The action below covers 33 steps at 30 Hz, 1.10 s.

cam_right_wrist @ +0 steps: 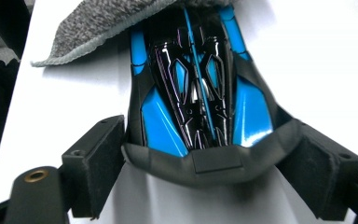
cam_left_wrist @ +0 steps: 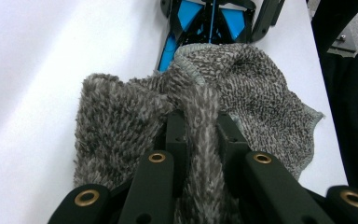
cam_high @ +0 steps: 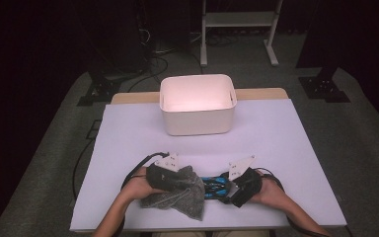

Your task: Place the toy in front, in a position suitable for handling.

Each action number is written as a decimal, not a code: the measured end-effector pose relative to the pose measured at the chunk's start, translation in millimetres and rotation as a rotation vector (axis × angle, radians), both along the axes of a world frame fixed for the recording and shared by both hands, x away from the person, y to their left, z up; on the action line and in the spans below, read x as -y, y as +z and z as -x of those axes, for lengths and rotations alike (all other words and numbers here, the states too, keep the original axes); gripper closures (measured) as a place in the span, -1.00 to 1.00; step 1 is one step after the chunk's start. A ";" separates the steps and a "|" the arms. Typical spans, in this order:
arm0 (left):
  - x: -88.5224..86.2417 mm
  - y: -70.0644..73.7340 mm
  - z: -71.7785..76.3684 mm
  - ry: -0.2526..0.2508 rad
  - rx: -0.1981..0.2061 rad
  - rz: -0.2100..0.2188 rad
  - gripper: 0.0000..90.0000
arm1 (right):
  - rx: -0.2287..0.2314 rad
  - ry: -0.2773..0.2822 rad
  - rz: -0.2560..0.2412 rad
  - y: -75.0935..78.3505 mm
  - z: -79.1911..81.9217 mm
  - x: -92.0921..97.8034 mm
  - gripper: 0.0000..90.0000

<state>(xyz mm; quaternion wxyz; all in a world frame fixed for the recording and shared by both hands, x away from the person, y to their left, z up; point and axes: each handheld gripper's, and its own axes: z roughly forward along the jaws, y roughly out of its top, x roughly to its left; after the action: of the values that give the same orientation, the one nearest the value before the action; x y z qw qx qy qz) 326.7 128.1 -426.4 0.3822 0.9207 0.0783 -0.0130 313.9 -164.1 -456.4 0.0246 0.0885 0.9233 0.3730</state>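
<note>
Because the left gripper (cam_left_wrist: 200, 135) has its jaws clamped on a bunched fold of the grey fleecy cloth (cam_left_wrist: 242, 98), the fabric can be dragged over the blue-and-black toy car (cam_right_wrist: 200, 88) rather than merely pushed at it. That car lies on the white table (cam_high: 276, 133) near the person's edge, its far end already under the cloth's hem. Around its near end sits the right gripper (cam_right_wrist: 205, 163), jaws spread to either side of the bumper, apparently bracing it against sliding while it is wiped. Behind, the white bin (cam_high: 197, 104) stands well apart.
</note>
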 end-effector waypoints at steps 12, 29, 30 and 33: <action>5.1 6.1 -5.0 -0.001 0.000 0.000 0.75 | -0.003 0.003 -0.012 4.6 4.1 16.3 -0.28; 104.6 18.4 -3.9 -0.205 0.057 -0.055 0.75 | -0.029 0.015 -0.032 2.3 1.9 7.9 -0.26; 104.7 18.0 -5.2 -0.205 0.047 -0.048 0.75 | -0.030 0.010 -0.032 2.0 1.5 8.1 -0.33; 104.6 15.8 -6.2 -0.204 0.035 -0.041 0.75 | -0.027 -0.007 -0.041 1.2 0.3 8.5 -0.49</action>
<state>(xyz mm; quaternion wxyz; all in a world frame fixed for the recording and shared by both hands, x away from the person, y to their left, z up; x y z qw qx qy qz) 332.9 23.6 -410.6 0.3614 0.9315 -0.0223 -0.0339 313.6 -172.6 -455.2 0.0118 0.0970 0.9154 0.3904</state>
